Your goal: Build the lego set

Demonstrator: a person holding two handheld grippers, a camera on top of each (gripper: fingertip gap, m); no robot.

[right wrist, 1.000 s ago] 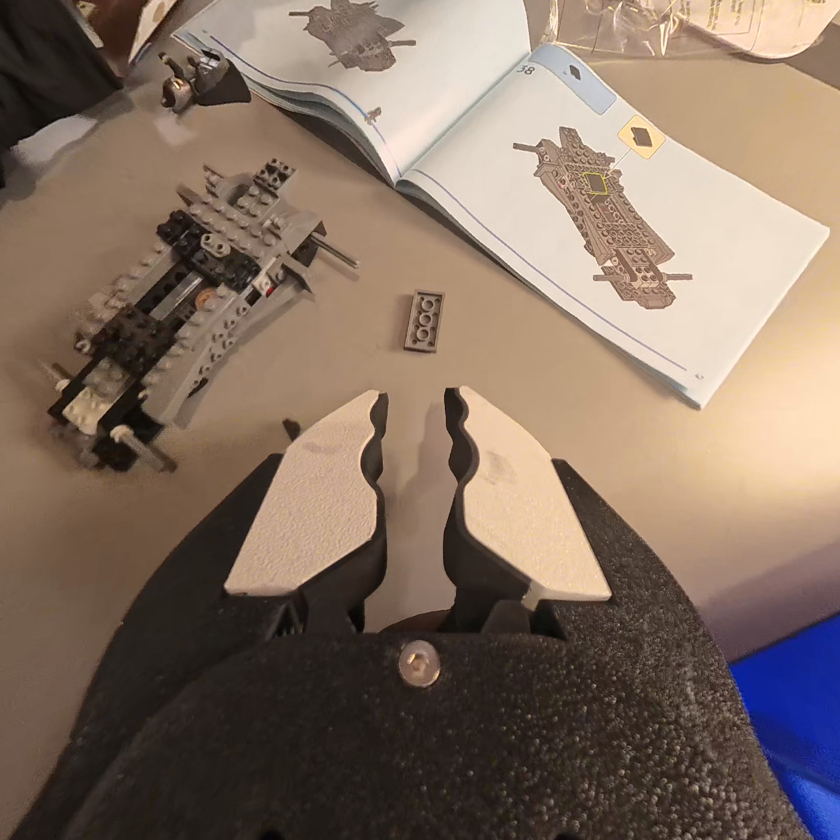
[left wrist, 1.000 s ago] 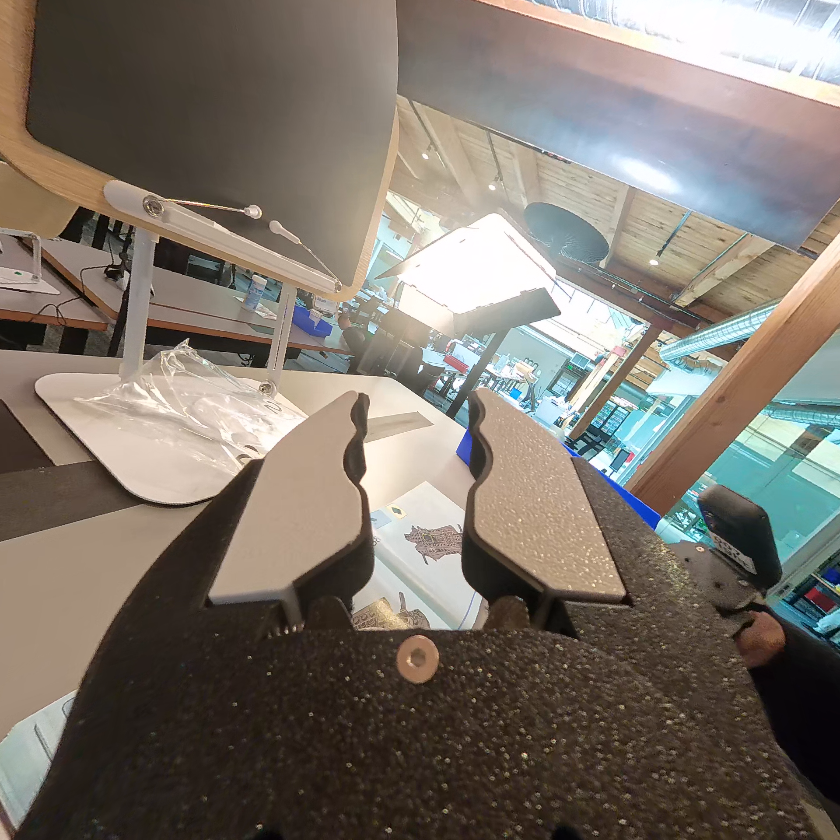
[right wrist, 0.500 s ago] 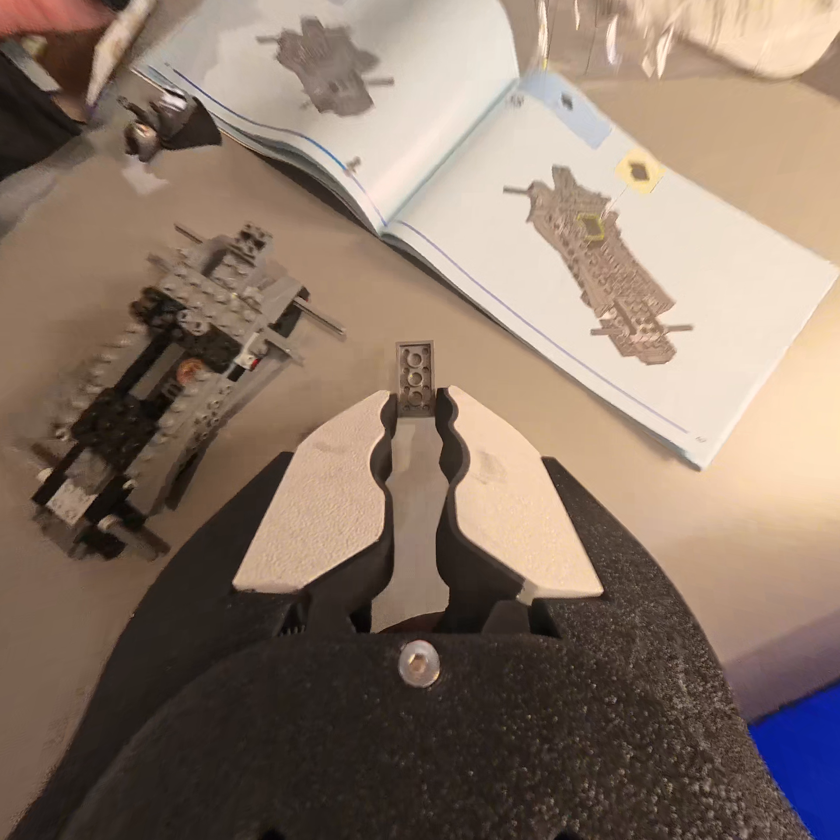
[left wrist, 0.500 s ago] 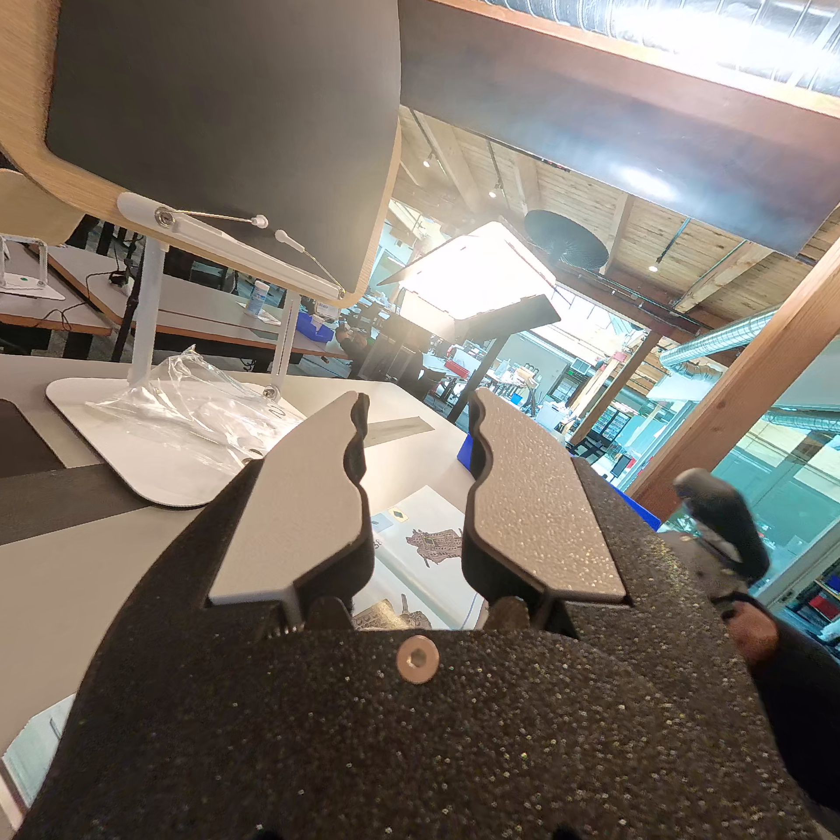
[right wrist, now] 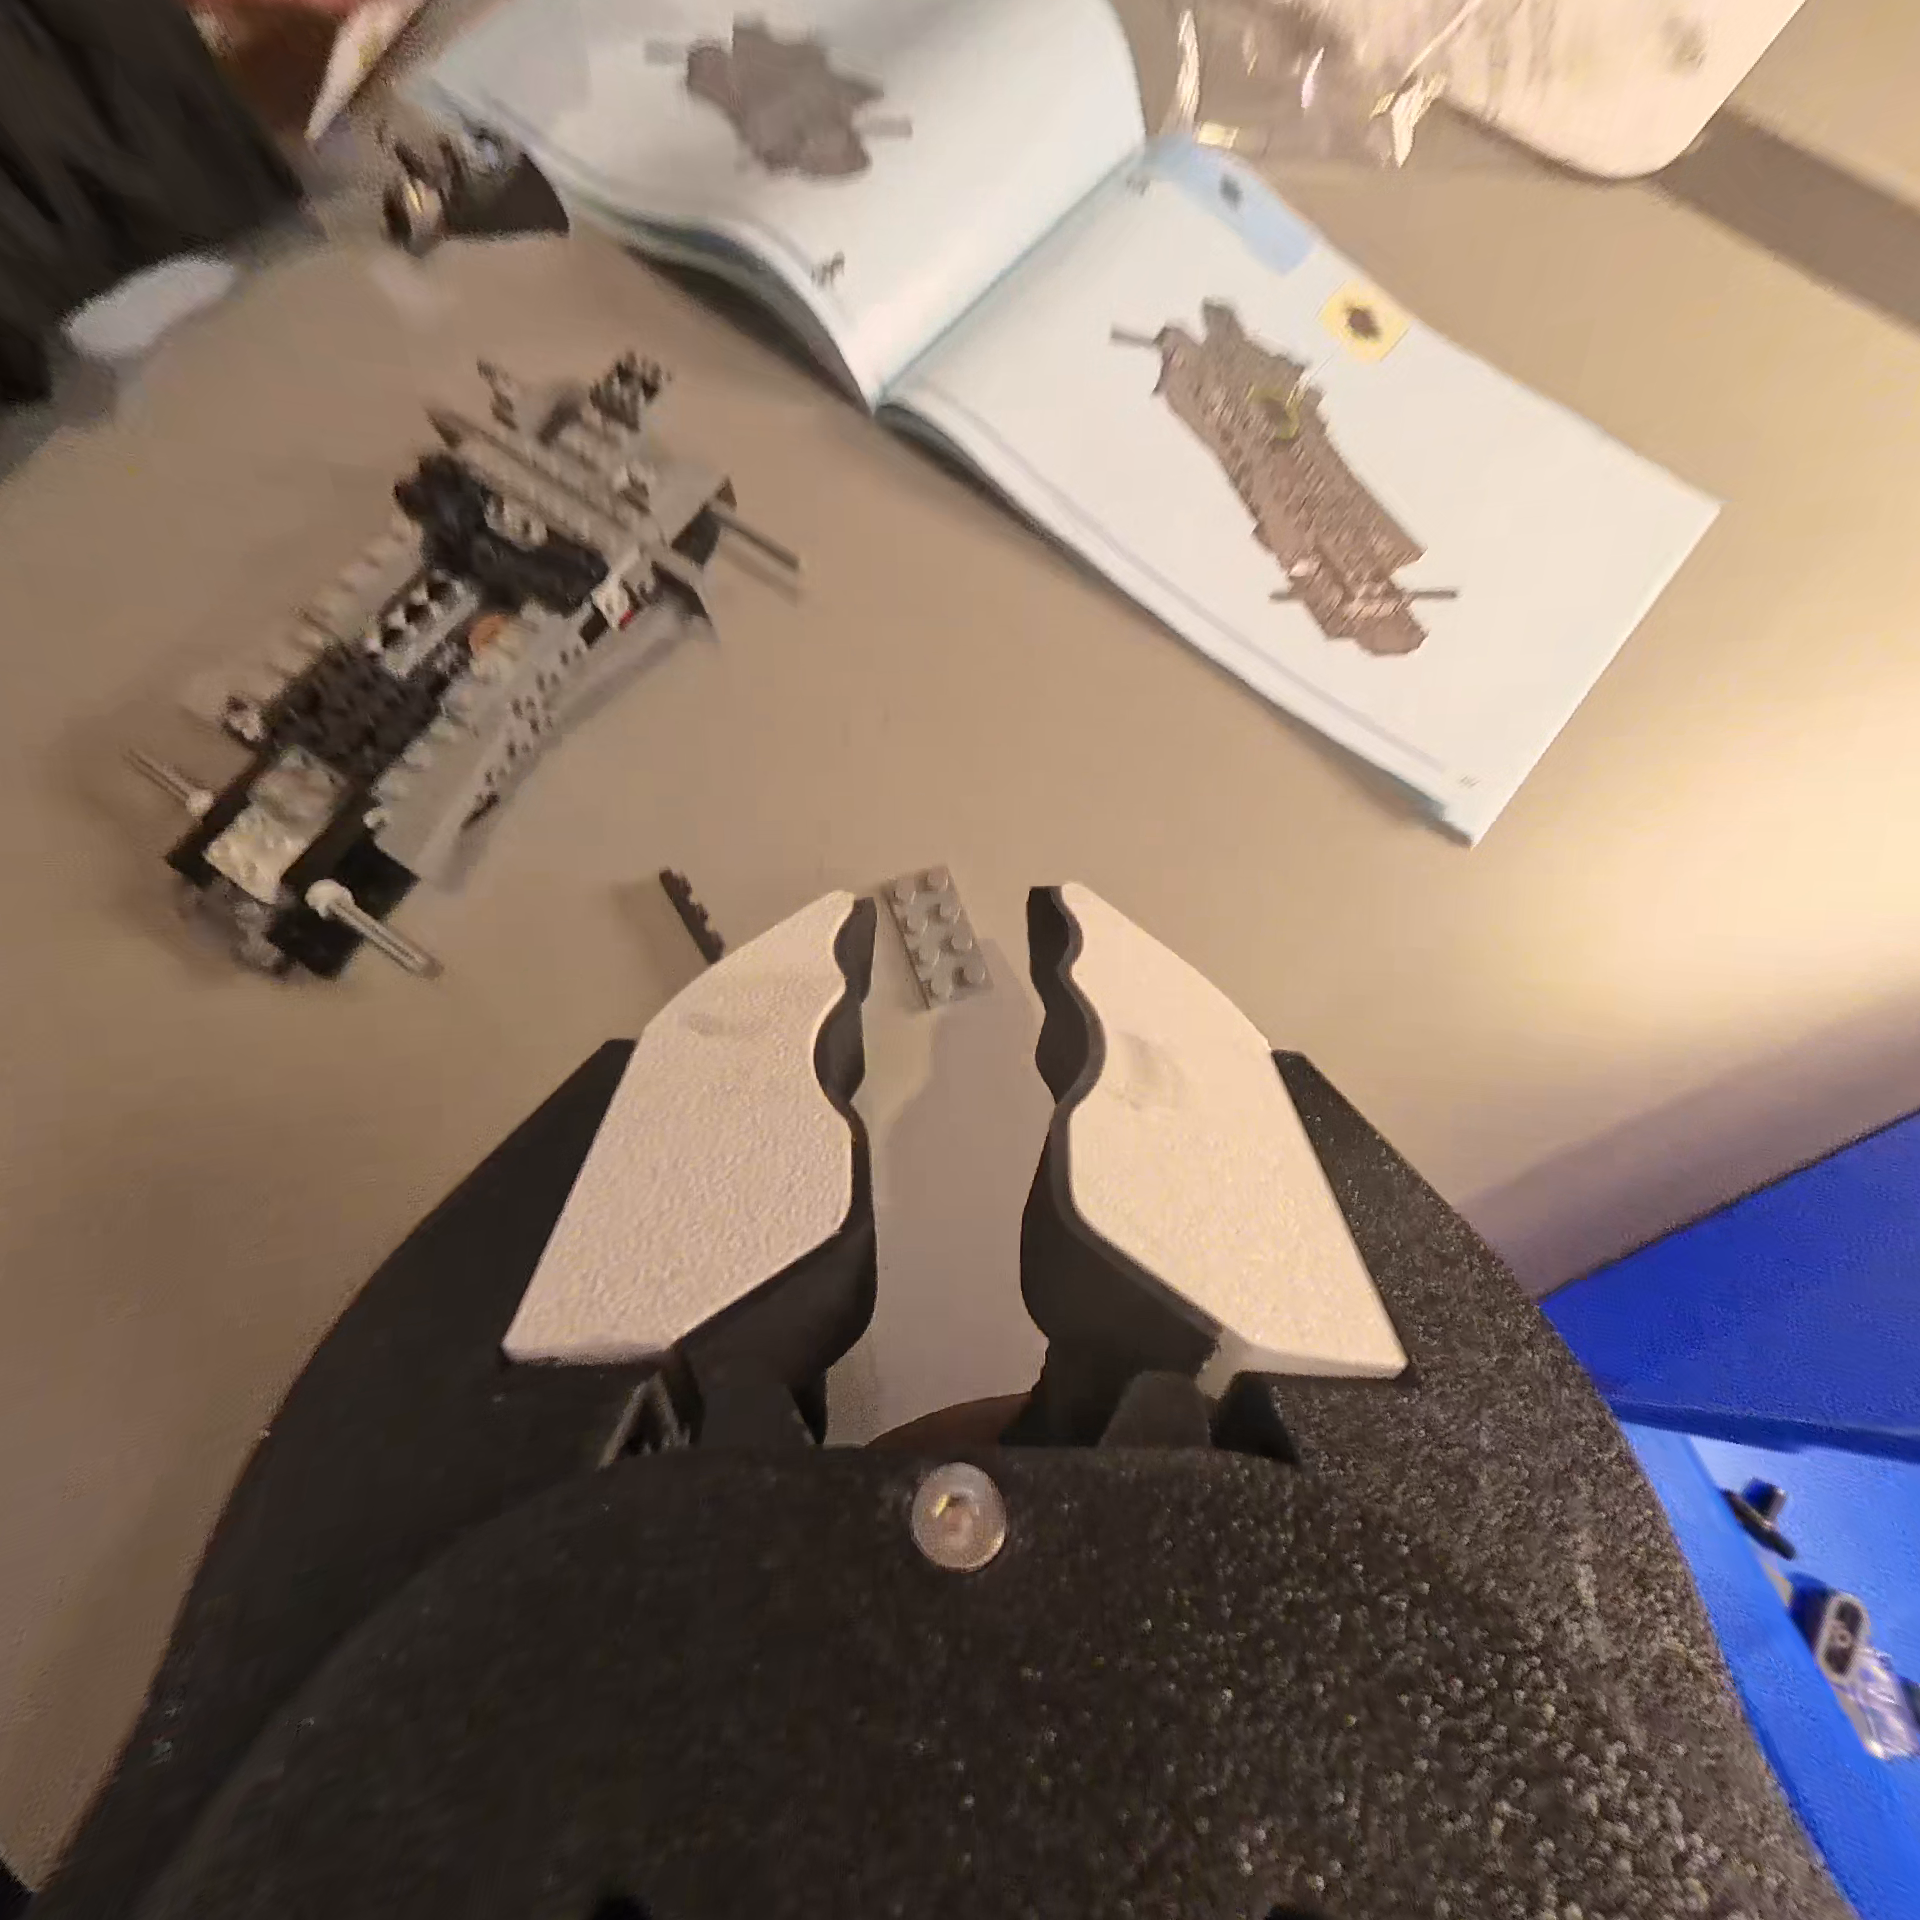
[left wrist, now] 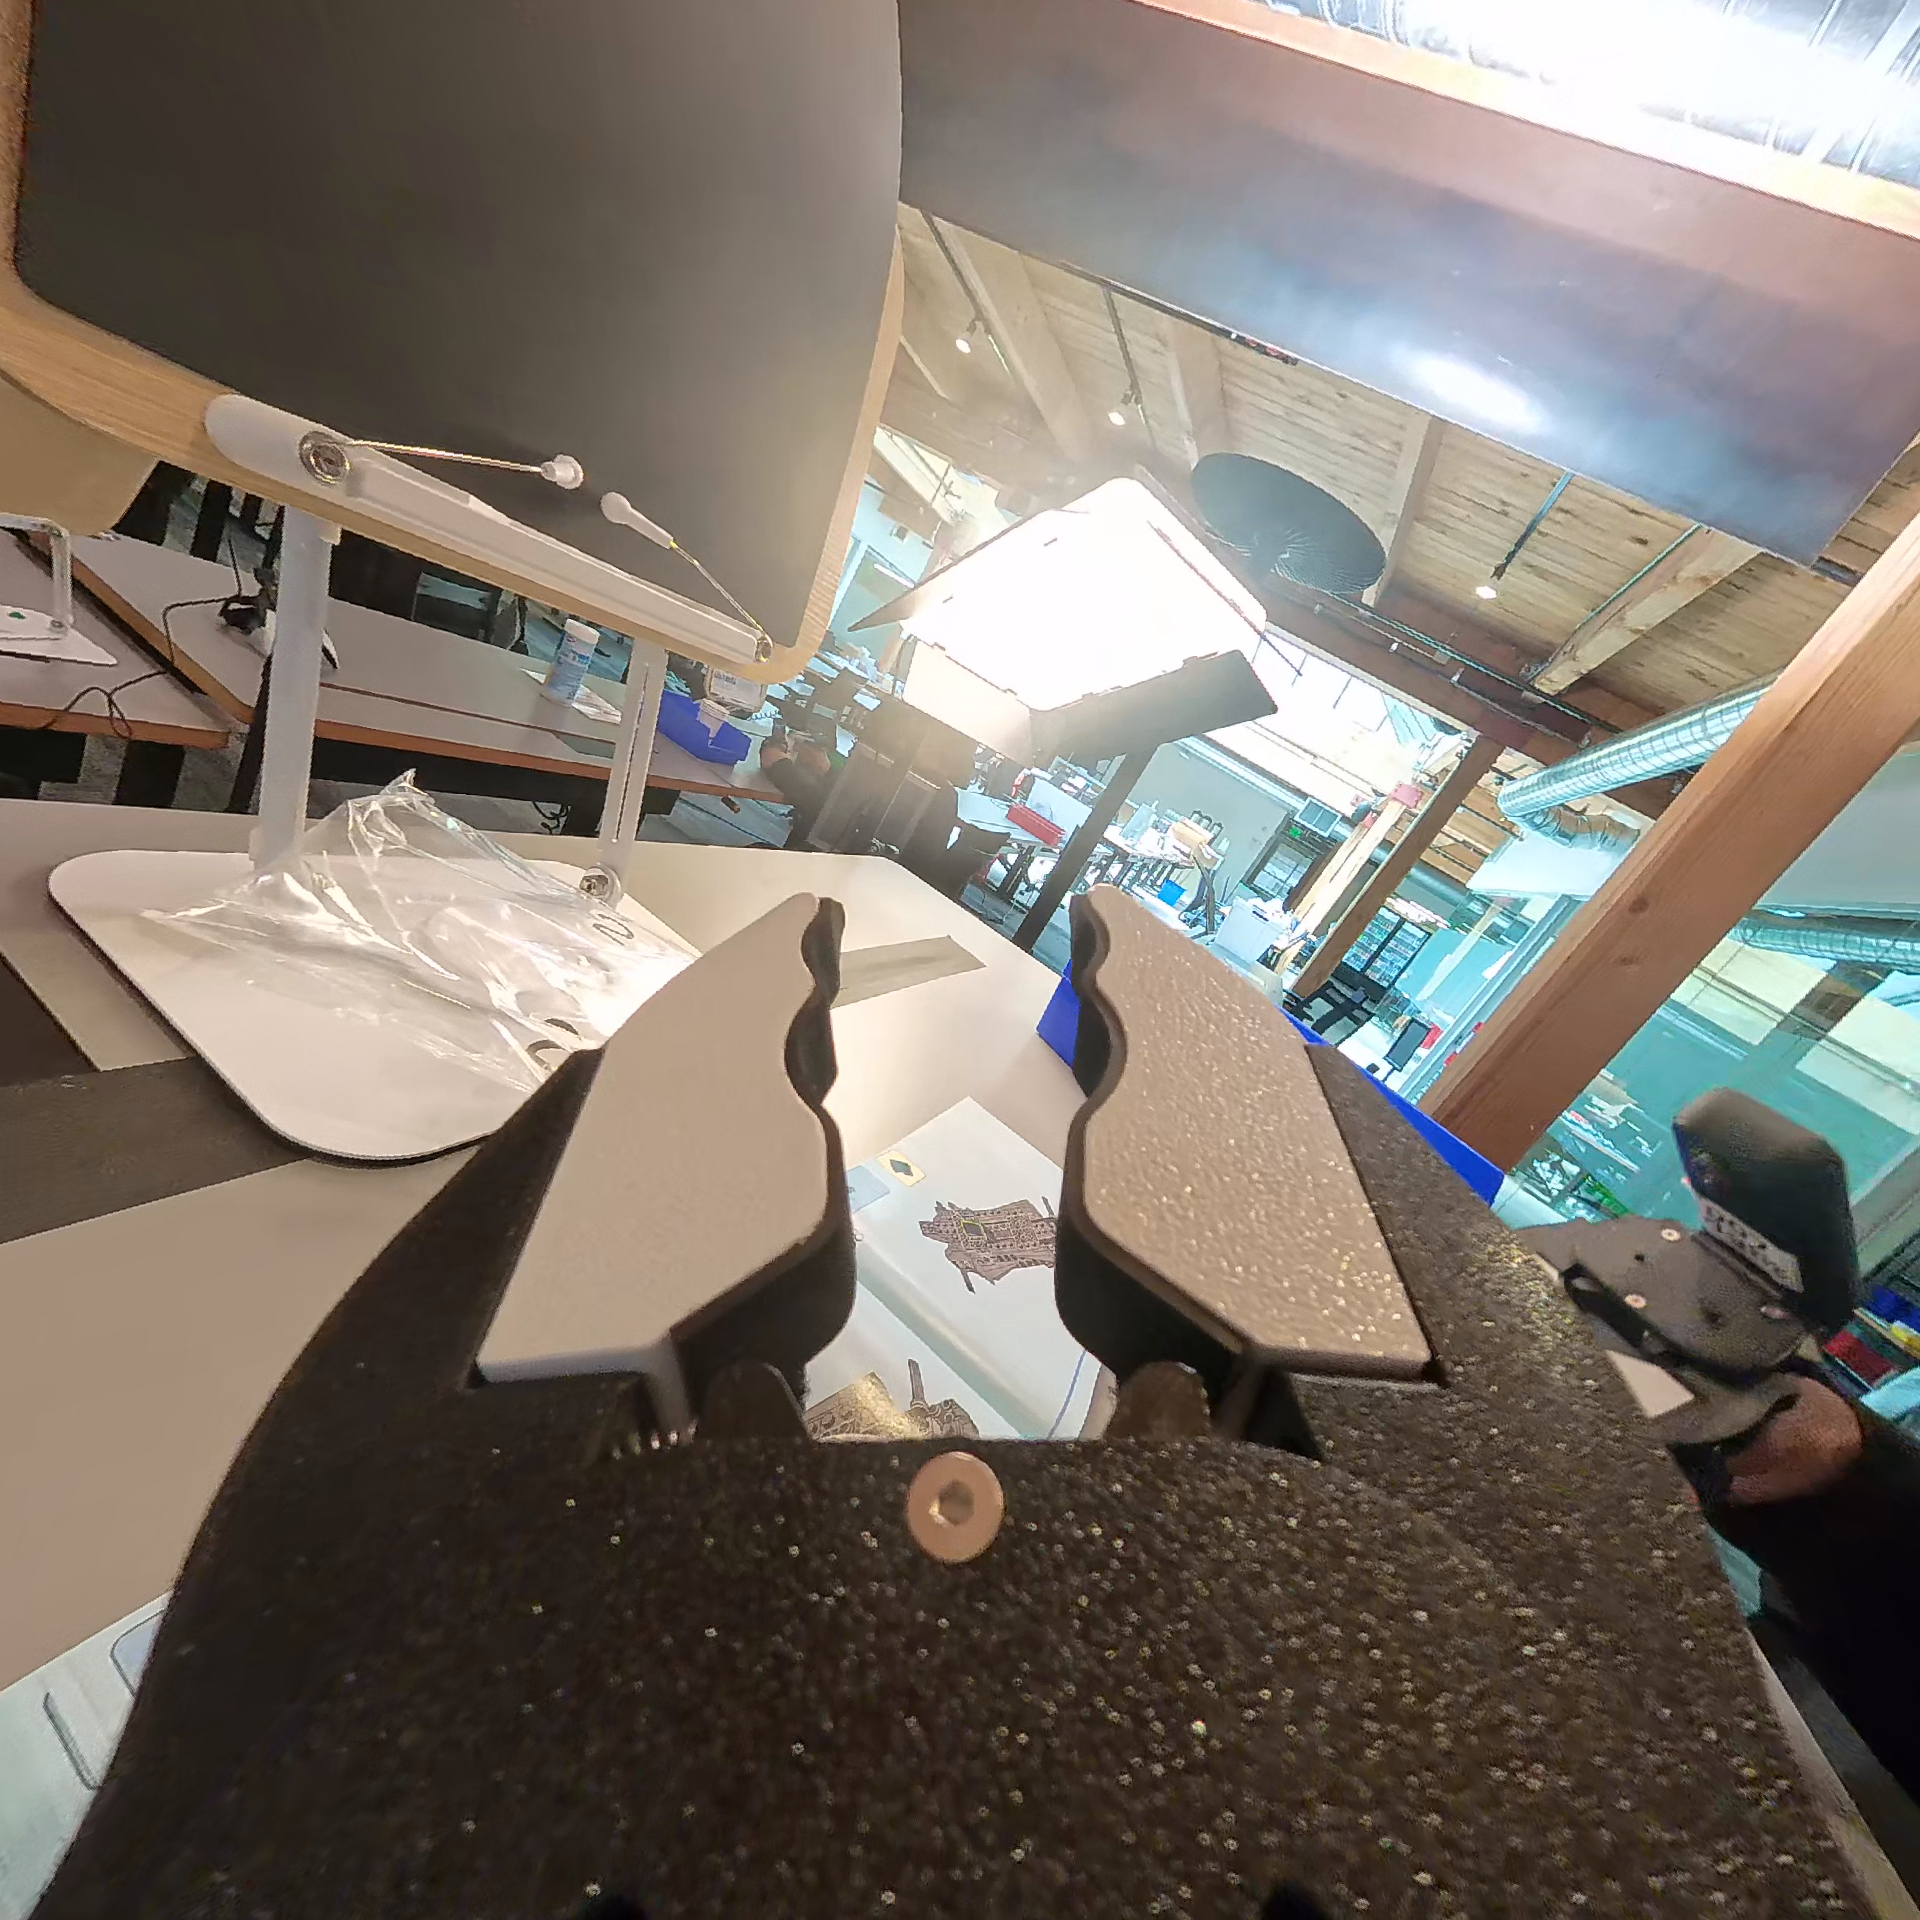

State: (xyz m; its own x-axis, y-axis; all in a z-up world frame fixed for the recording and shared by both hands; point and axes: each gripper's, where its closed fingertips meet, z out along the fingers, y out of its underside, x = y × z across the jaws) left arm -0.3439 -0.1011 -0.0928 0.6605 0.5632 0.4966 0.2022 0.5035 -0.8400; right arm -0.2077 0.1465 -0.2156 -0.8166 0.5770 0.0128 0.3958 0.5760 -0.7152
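Observation:
In the right wrist view my right gripper (right wrist: pixel 948 896) is open low over the tan table (right wrist: pixel 1039 748). A small grey studded plate (right wrist: pixel 935 940) lies flat on the table between its fingertips, close to the left pad; there is a clear gap to the right pad and neither pad presses on it. A partly built grey and black brick model (right wrist: pixel 447 665) lies to the left. My left gripper (left wrist: pixel 956 904) is open and empty, held above the table and pointing out into the room. The right gripper's body (left wrist: pixel 1714 1278) shows at the right edge of the left wrist view.
An open instruction booklet (right wrist: pixel 1299 499) lies ahead on the right. A thin dark piece (right wrist: pixel 691 914) lies by the left fingertip. A blue bin (right wrist: pixel 1766 1351) is at the right. A crumpled clear bag (left wrist: pixel 395 914) lies on a white stand base (left wrist: pixel 260 1081). My hands' fingertips stand some 30 centimeters from each other.
My right gripper moved forward to the grey plate, its jaws narrowed at the plate's end, then widened; the plate now lies turned between the open fingers. The left gripper barely moved.

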